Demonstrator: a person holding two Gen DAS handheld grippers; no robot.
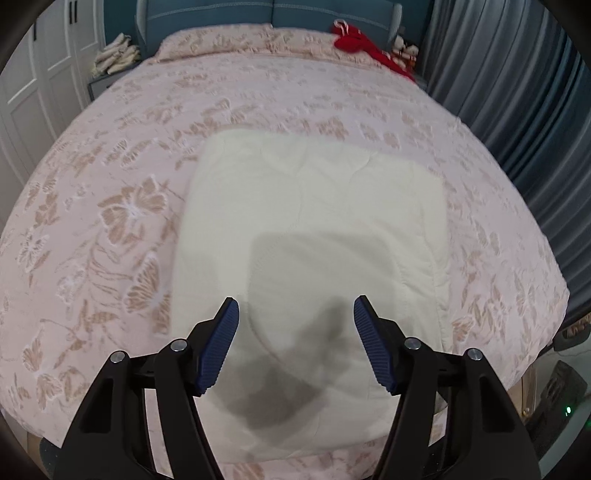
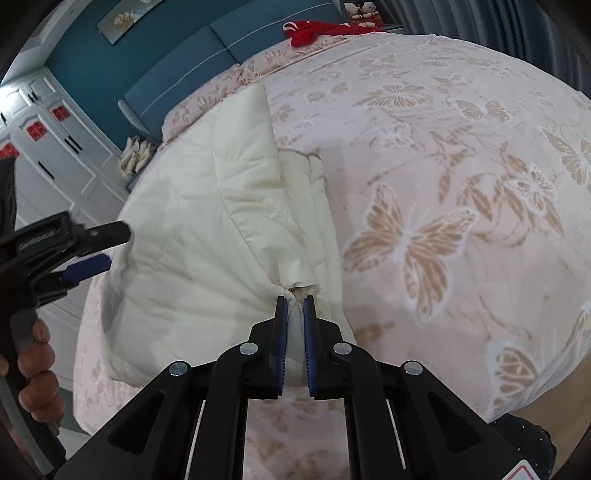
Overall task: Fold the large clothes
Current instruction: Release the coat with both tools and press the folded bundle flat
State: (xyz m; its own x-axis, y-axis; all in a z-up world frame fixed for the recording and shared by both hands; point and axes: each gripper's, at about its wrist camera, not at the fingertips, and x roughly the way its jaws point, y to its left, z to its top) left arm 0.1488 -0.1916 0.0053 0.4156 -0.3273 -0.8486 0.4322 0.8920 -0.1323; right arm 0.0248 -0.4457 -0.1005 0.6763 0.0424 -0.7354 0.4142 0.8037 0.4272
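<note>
A cream quilted padded garment (image 1: 314, 229) lies folded into a rough rectangle on the pink butterfly-patterned bedspread (image 1: 110, 206). My left gripper (image 1: 295, 306) is open and empty, held above the garment's near part, its shadow on the cloth. In the right wrview the garment (image 2: 192, 229) fills the left middle, with one flap raised toward the headboard. My right gripper (image 2: 295, 301) is shut on a bunched edge of the garment at its right side. The left gripper also shows in the right wrist view (image 2: 88, 258) at the left edge, open, over the garment's left side.
A red garment (image 1: 354, 40) lies at the bed's far right by the blue headboard (image 1: 258, 14). A nightstand with cream cloth (image 1: 114, 55) and white wardrobes (image 1: 44, 74) stand left. Grey curtains (image 1: 517, 92) hang right. The bed's foot edge is near me.
</note>
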